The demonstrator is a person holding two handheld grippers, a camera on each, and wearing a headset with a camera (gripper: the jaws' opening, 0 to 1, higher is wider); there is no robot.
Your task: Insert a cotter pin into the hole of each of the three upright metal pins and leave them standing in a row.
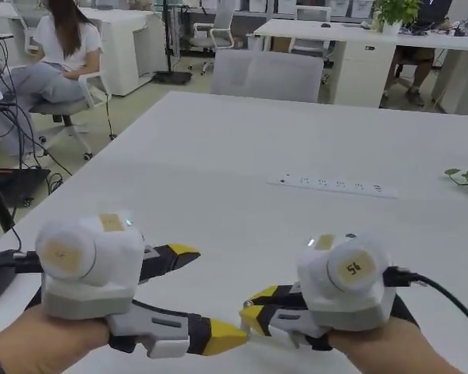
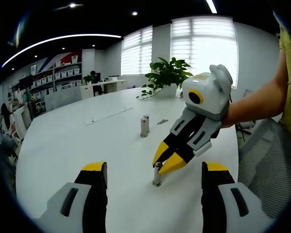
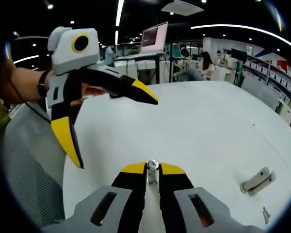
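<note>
One upright metal pin (image 3: 153,171) stands low in the centre of the right gripper view, clenched between the yellow tips of the right gripper (image 2: 165,162). Mid-frame in the left gripper view we see two more pins (image 2: 144,125), with a cotter pin (image 2: 162,122) just beside them on the white table (image 2: 63,145). The left gripper (image 3: 115,131) gapes wide, holding nothing.

Left tool (image 1: 218,294) agape, right tool (image 1: 248,308) closed
</note>
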